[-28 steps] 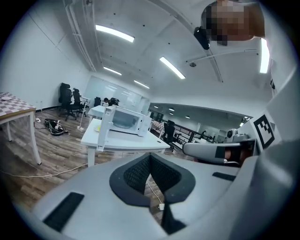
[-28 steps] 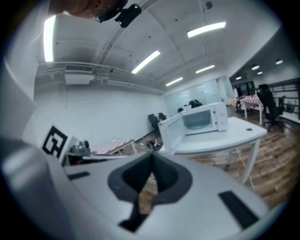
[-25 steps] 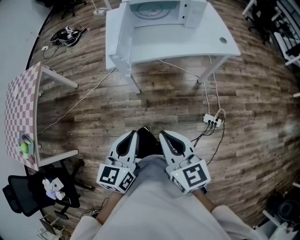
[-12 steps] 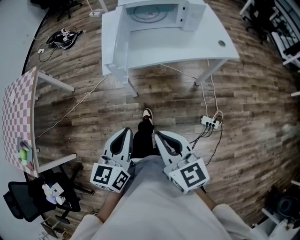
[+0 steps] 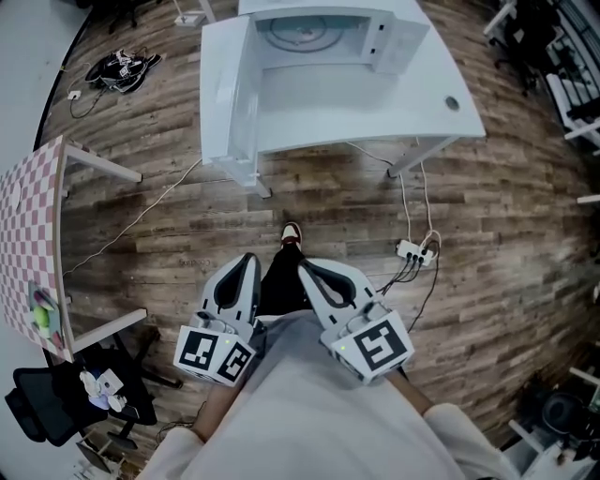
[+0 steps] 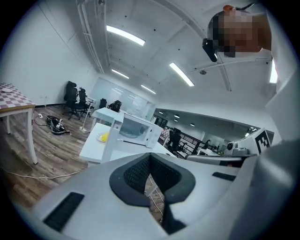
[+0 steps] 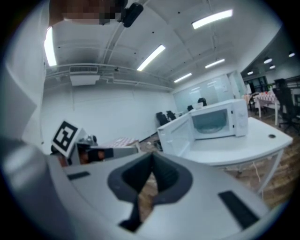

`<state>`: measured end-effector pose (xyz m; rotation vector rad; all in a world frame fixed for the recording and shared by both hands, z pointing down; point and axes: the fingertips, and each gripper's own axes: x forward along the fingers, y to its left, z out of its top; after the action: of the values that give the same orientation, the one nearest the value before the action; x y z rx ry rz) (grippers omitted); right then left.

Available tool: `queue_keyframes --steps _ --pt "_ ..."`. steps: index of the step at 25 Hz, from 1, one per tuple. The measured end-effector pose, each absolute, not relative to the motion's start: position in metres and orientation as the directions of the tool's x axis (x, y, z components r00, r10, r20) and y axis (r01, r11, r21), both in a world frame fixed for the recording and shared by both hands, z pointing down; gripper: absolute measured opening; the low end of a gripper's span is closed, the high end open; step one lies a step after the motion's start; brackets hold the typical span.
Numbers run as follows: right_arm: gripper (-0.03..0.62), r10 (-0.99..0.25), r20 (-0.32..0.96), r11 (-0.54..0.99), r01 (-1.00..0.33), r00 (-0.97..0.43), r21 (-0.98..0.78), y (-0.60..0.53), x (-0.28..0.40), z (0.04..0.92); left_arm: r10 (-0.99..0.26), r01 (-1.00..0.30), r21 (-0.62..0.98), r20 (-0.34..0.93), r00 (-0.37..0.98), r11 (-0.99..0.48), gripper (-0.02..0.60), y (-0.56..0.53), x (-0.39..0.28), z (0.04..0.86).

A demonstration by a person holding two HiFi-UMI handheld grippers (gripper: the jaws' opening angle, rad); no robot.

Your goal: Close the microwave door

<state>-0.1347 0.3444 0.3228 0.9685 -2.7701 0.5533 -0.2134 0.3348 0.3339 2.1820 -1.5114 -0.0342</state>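
The white microwave (image 5: 319,26) stands on a white table (image 5: 375,103) at the top of the head view. Its door (image 5: 228,94) is swung wide open to the left. The right gripper view shows the same microwave (image 7: 218,119) with the door (image 7: 176,136) hanging open on its left. From the left gripper view the microwave (image 6: 136,127) is small and far off. Both grippers are held low against the person's body, well short of the table. My left gripper (image 5: 246,261) and right gripper (image 5: 307,268) are shut, with nothing between the pads.
A pink checkered table (image 5: 33,234) stands at the left, with a black chair (image 5: 56,394) below it. A power strip (image 5: 412,251) with trailing cables lies on the wood floor right of the person's shoe (image 5: 292,232). A bundle of cables (image 5: 117,67) lies at the far left.
The person has stepped forward, one shoe now showing ahead of the grippers. The microwave table has come slightly nearer. Both grippers stay shut against the body.
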Motion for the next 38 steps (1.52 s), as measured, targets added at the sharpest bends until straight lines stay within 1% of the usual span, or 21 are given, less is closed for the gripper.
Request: queue_keyframes --steps 5,11,28,34,38 --pt "0.021 -0.545 0.266 0.735 -0.606 -0.795 -0.305 0.315 -0.147 0.321 -0.893 -0.879 0.408 0.256 0.370 -0.248 0.017 0.308 -0.228 0.330" --pt "0.021 -0.519 0.261 0.753 -0.580 -0.814 -0.311 0.287 -0.165 0.318 -0.892 -0.876 0.409 0.251 0.377 -0.255 0.017 0.278 -0.240 0.324" --pt "0.021 -0.509 0.235 0.797 -0.556 -0.828 -0.236 0.209 -0.217 0.292 -0.900 -0.855 0.401 0.140 0.412 -0.329 0.017 0.198 -0.293 0.285" --pt "0.021 -0.501 0.225 0.800 -0.546 -0.836 -0.251 0.189 -0.235 0.290 -0.899 -0.861 0.383 0.145 0.414 -0.335 0.017 0.178 -0.314 0.287" --pt "0.021 -0.520 0.211 0.788 -0.560 -0.828 -0.256 0.178 -0.235 0.289 -0.890 -0.863 0.380 0.175 0.421 -0.333 0.017 0.169 -0.321 0.300"
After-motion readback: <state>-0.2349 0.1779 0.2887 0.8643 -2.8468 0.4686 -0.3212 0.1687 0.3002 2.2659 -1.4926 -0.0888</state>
